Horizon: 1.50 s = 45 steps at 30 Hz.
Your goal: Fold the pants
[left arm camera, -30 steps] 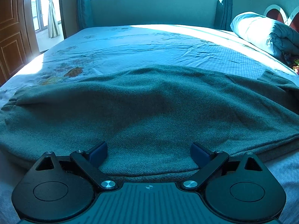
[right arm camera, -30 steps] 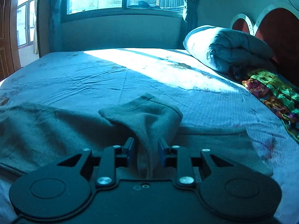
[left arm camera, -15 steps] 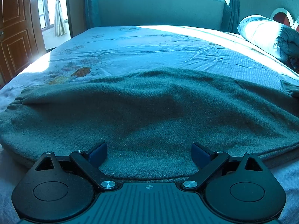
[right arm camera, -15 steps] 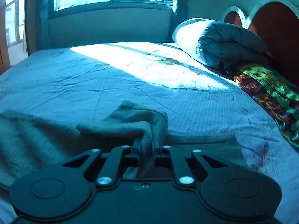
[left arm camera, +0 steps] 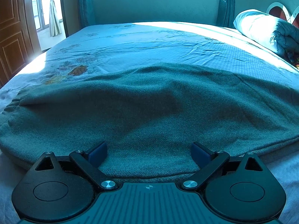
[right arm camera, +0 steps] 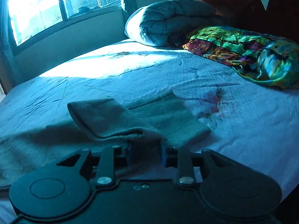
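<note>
Grey-green pants (left arm camera: 149, 112) lie spread across the bed sheet (left arm camera: 149, 43), filling the left wrist view from side to side. My left gripper (left arm camera: 149, 154) is open, its blue pads wide apart just above the near edge of the pants, holding nothing. In the right wrist view the pants (right arm camera: 46, 143) run off to the left, and one leg end (right arm camera: 104, 119) is folded back over the cloth. My right gripper (right arm camera: 144, 150) has its jaws part-way apart around the near edge of that cloth; the cloth lies slack between them.
A rolled duvet (right arm camera: 168, 20) and a colourful cloth (right arm camera: 252, 54) lie at the headboard end on the right. A window (right arm camera: 37, 9) and curtains stand behind the bed. A wooden door (left arm camera: 13, 33) is at the far left. Bare sheet (right arm camera: 252, 115) lies right of the pants.
My right gripper's jaws have spread from pinching the pant leg and the view has swung right. The leg end has dropped flatter onto the cloth. The left gripper stayed open, shifting slightly.
</note>
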Each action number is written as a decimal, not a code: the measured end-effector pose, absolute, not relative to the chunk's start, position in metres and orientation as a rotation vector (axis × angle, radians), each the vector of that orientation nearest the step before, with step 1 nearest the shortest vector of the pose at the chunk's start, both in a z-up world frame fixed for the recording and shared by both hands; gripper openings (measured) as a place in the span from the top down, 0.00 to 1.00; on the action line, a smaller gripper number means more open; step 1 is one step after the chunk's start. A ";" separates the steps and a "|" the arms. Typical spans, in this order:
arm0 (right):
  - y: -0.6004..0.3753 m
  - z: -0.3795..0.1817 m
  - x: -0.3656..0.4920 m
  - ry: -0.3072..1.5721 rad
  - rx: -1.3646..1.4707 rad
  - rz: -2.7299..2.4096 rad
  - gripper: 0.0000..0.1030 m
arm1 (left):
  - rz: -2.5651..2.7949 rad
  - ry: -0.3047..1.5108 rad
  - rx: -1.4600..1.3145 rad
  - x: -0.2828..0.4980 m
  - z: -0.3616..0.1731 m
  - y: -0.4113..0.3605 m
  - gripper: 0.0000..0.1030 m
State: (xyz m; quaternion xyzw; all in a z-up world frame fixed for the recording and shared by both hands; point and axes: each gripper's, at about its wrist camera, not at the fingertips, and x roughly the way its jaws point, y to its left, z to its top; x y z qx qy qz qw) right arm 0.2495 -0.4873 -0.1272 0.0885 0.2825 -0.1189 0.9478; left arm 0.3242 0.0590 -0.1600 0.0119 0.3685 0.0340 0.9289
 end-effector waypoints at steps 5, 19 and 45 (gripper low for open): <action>-0.485 -0.124 0.267 0.567 0.089 -0.177 0.98 | 0.061 0.760 0.023 0.325 -0.160 0.061 0.07; -0.592 -0.159 0.263 0.594 0.590 -0.285 0.98 | 0.022 0.769 0.034 0.321 -0.150 0.076 0.06; -0.345 -0.169 0.273 0.781 0.876 0.341 0.86 | 0.235 0.667 -0.104 0.252 -0.149 0.145 0.07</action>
